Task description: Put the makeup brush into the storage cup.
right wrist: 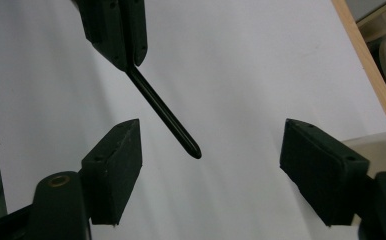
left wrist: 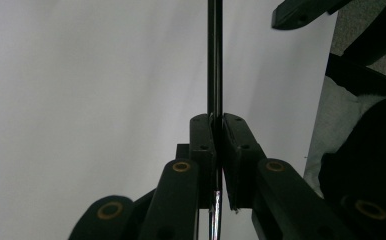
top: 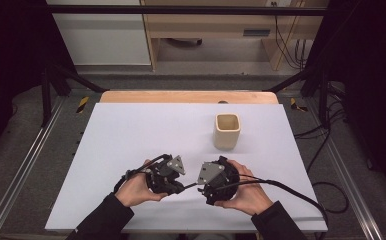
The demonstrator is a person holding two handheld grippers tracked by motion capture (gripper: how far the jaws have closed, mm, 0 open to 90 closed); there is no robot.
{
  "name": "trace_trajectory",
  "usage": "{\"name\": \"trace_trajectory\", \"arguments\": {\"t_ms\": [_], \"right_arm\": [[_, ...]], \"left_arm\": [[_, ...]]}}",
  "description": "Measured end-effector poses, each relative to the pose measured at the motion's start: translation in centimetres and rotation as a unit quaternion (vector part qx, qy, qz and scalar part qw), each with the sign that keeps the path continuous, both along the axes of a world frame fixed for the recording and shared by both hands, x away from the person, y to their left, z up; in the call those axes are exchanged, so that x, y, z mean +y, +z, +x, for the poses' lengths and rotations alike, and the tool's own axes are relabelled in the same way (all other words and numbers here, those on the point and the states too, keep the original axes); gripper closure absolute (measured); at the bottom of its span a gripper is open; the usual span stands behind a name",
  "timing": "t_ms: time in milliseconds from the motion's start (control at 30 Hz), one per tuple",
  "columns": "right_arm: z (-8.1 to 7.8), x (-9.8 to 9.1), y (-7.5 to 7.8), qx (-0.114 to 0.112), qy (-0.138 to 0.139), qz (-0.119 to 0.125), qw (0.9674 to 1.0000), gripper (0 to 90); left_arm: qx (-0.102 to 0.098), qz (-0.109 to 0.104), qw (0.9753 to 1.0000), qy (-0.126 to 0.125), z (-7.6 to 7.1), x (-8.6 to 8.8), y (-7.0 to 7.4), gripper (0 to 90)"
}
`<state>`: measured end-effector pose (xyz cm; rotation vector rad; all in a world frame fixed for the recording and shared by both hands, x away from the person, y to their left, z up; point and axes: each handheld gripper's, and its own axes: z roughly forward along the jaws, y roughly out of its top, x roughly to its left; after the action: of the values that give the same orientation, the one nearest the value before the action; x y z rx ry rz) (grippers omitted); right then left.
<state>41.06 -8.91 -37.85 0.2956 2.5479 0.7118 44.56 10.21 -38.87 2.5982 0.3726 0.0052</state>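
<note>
Black rod (right wrist: 163,111) clamped between the closed jaws of the left gripper (left wrist: 219,125), free tip poking into the gap of the right gripper (right wrist: 211,165), whose jaws stand apart, touching nothing. Handover probably pending; cream cup (top: 227,131) beyond on worktop (top: 131,130), apparently empty.

Cup (top: 227,131) on table (top: 131,130), beyond grippers
</note>
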Motion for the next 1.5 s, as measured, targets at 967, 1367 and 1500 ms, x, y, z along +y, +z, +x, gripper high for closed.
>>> {"name": "trace_trajectory", "arguments": {"t_ms": [967, 1367, 1500], "right_arm": [[0.2, 1.7, -1.7, 0.003, 0.092, -0.056, 0.9942, 50.7], [-0.2, 1.8, -2.0, 0.000, 0.098, -0.056, 0.9936, 60.6], [-0.5, 1.8, -2.0, -0.002, 0.102, -0.052, 0.9934, 64.0]], "left_arm": [[0.022, -0.012, 0.9997, 0.000, -0.3, -1.1, -0.1, 83.9], [0.027, -0.019, 0.9995, -0.002, -0.3, -0.9, 0.1, 83.9], [0.032, -0.017, 0.9993, -0.006, 0.1, -0.6, 0.1, 83.9]]}}
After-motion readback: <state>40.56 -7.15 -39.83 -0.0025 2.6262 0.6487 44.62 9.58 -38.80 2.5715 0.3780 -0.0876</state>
